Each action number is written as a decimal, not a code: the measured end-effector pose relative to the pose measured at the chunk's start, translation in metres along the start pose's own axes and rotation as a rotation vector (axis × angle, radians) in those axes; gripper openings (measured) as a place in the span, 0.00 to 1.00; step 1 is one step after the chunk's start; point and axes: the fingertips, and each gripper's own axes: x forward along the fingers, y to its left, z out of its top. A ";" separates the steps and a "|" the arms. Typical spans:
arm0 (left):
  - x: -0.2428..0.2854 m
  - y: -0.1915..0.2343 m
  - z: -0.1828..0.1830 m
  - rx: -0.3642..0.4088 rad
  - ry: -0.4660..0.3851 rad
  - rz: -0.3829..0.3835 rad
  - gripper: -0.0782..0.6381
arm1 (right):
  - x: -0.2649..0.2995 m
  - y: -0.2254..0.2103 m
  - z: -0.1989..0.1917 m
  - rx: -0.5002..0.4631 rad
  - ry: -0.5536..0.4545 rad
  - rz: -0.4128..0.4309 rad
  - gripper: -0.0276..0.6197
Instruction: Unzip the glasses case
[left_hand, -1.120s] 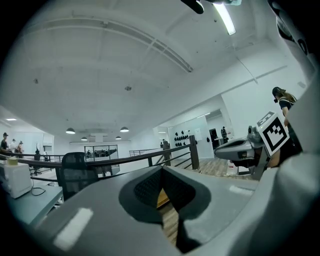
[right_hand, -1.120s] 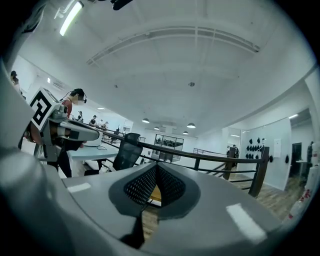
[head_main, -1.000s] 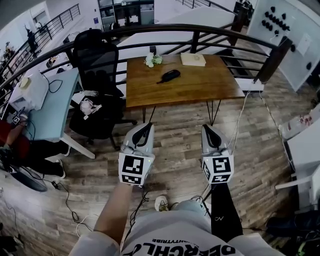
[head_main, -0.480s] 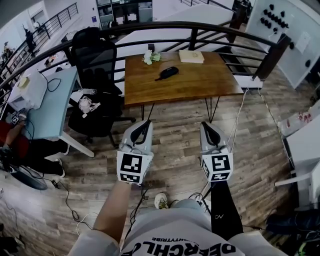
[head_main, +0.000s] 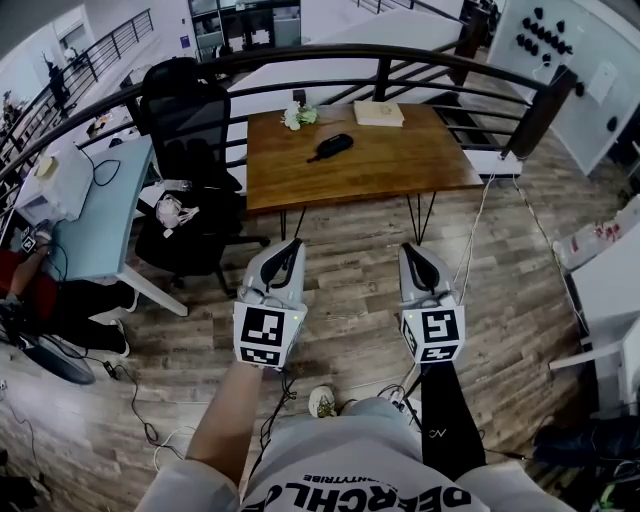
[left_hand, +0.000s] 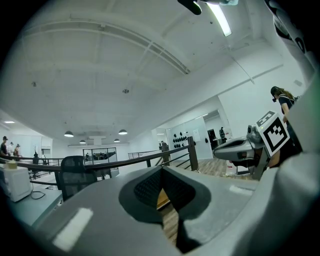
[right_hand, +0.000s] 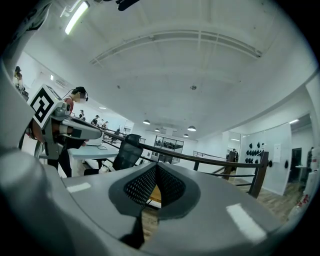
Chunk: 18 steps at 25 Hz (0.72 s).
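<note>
Left gripper and right gripper, pressed together empty, face the brown wooden table, whose black oblong glasses case lies diagonally.

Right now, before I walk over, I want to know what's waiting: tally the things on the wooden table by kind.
Black glasses case: 1
Pale flat book or box: 1
White and green bundle: 1
Total on the wooden table: 3
</note>
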 end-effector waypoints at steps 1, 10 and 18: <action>-0.001 0.000 0.001 0.000 -0.001 0.000 0.11 | -0.001 0.000 0.000 0.000 0.000 -0.001 0.09; -0.009 0.004 0.000 0.007 -0.022 0.005 0.11 | -0.001 0.004 0.001 0.013 -0.011 -0.019 0.09; -0.006 0.016 0.002 -0.014 -0.064 0.011 0.27 | 0.007 0.006 0.001 0.012 -0.017 -0.004 0.24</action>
